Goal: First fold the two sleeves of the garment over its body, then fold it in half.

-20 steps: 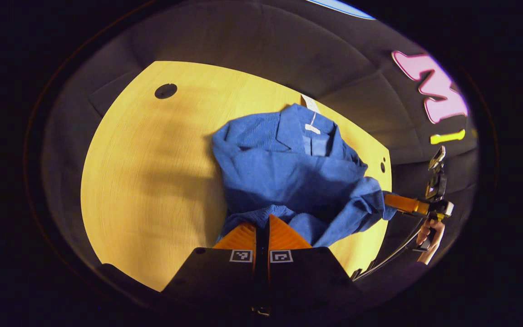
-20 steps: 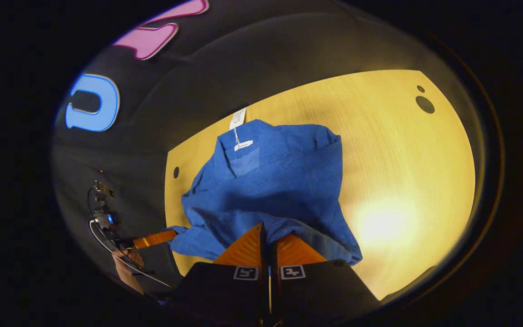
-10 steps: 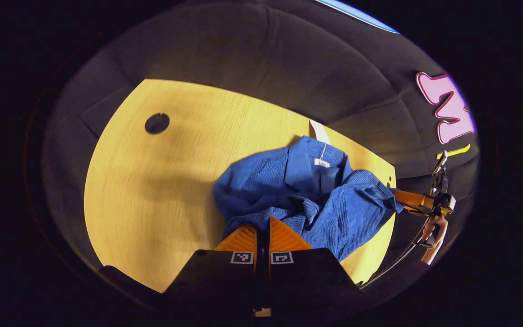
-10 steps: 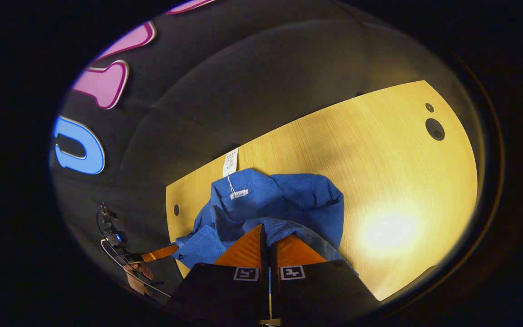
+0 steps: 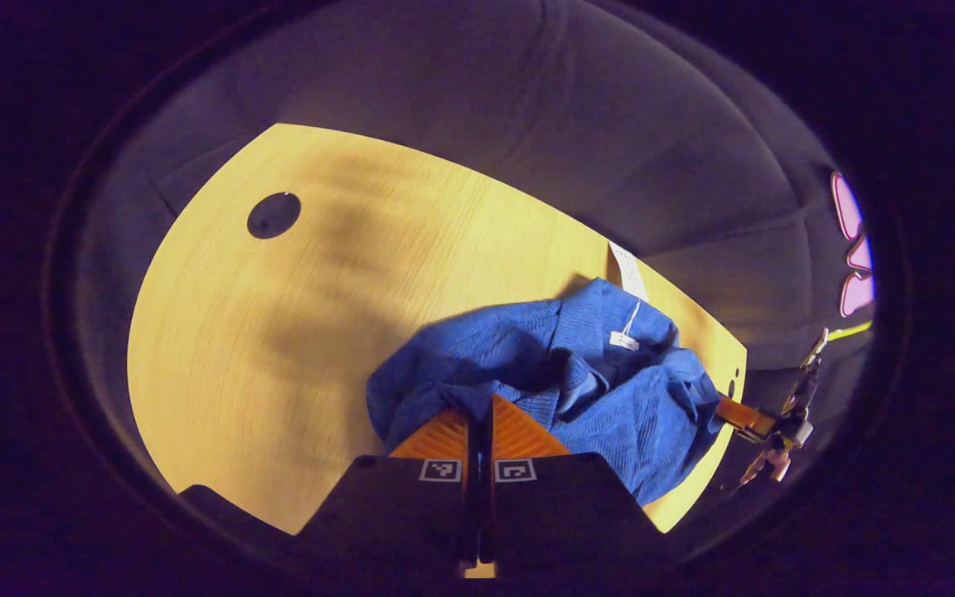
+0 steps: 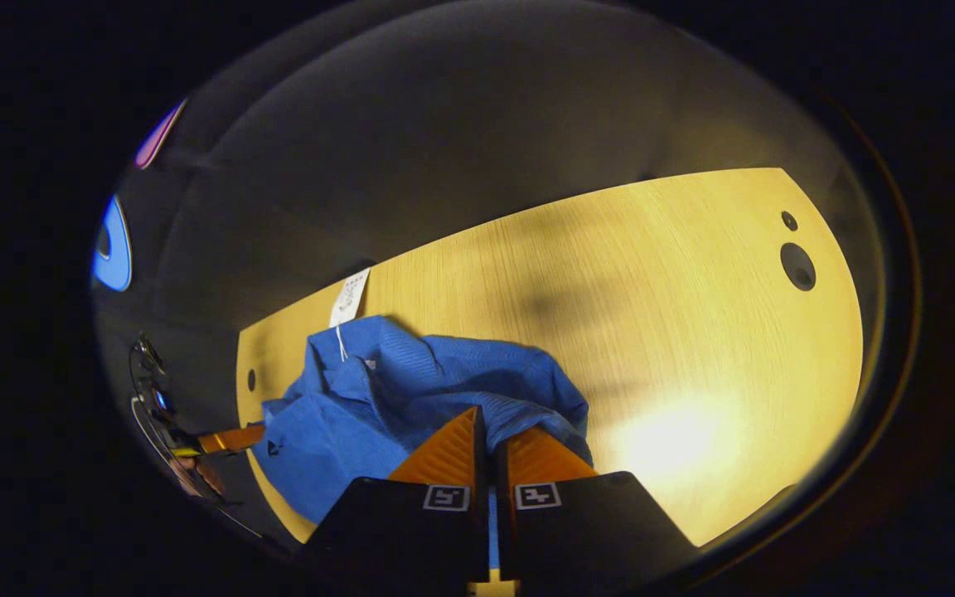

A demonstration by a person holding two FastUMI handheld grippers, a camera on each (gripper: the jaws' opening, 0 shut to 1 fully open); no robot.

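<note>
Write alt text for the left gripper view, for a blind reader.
The left gripper is closed on the near hem of a rumpled blue garment, carried partway toward the collar, on a wooden table. At the far right, the right gripper pinches the hem's other end.

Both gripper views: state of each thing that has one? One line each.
Blue garment: bunched on the table, hem lifted toward the collar, fold not flat.
Paper tag: lying flat on the table past the collar.
Left gripper: shut on the garment's edge.
Right gripper: shut on the garment's edge.
Table: lit.
</note>
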